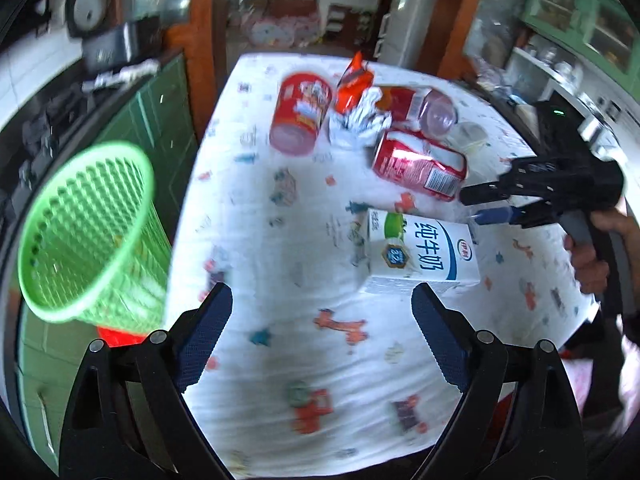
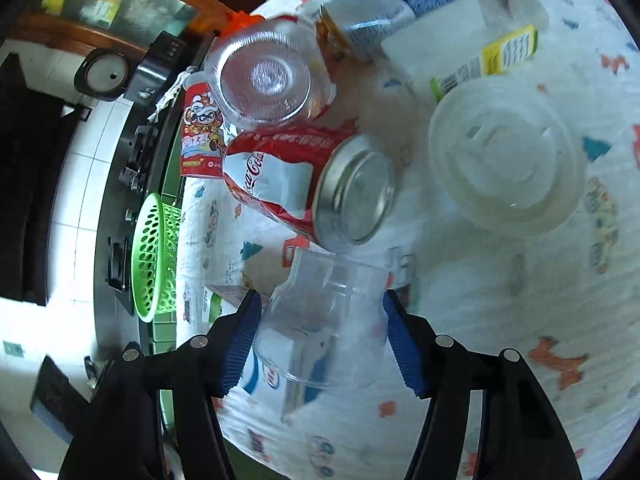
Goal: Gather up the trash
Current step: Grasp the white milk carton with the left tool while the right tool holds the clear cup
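Now, left tongs (image 1: 320, 292): yours stand wide open with nothing between the pads, over bare cloth.
Right tongs (image 2: 320, 300): part closed, both blue pads against the walls of a clear plastic cup (image 2: 324, 328); you have hold of it.
Cup position: lying sideways in the grip, just in front of the cola can; can't tell whether it also touches the cloth.
Counter (image 1: 280, 240): covered with a white cloth with small coloured prints.
Milk carton (image 1: 420, 252): on its side on the cloth, just ahead of your left tongs' right finger; in the right wrist view it shows through the cup.
Cola can (image 1: 416, 164): dented, on its side, beyond the carton.
Red tub (image 1: 300, 114): on its side at the far end of the counter.
Foil wad (image 1: 360, 120): crumpled, between the tub and the clear bottle (image 1: 420, 108), with an orange wrapper (image 1: 352, 80) against it.
Clear lid (image 2: 508, 160): flat on the cloth, right of the can, apart from it.
Green basket (image 1: 84, 232): mesh, off the counter's left edge; contents blurred.
Hand (image 1: 592, 256): grips the right tongs' handle at the right edge.
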### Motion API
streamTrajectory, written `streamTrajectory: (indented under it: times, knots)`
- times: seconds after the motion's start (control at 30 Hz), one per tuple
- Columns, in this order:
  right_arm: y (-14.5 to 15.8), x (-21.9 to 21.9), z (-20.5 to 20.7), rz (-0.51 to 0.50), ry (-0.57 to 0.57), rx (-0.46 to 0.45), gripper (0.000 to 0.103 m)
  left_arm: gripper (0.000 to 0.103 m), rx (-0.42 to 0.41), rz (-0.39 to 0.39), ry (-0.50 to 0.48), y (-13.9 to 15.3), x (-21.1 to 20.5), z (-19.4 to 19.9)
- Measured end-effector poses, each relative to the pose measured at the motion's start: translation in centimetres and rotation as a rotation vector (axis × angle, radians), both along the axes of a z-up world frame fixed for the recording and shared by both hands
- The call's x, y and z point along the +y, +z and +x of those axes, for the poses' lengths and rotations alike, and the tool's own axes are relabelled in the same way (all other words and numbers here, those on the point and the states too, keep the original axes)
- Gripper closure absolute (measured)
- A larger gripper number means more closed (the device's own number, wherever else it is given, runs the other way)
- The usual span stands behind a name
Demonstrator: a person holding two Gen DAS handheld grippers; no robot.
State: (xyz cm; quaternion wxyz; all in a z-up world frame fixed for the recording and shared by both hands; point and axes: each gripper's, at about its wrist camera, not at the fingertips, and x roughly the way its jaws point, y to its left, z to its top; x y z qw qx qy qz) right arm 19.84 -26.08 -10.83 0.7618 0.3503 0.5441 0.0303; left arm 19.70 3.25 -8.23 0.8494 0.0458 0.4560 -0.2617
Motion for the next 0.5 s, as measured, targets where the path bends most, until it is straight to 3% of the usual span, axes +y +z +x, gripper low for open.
streamTrajectory:
  times: [0.13,0.33,0.5]
  knots:
    - [0.5,-1.0,-1.4,-0.039,0.02,-0.026,0.043,0.013,0.129,-0.073,0.122,-0.8,-1.3,0.5]
    - [1.6,-1.8,-3.4,-0.135,0.089,-0.085,0.043,0.013,0.301,-0.119,0.366,-1.9,-3.9,0.4]
    - [2.6,-2.3,-5.1,-0.186,0.156,-0.146,0.043,0.013,0.39,-0.222,0.542,-2.4,-5.5,0.6]
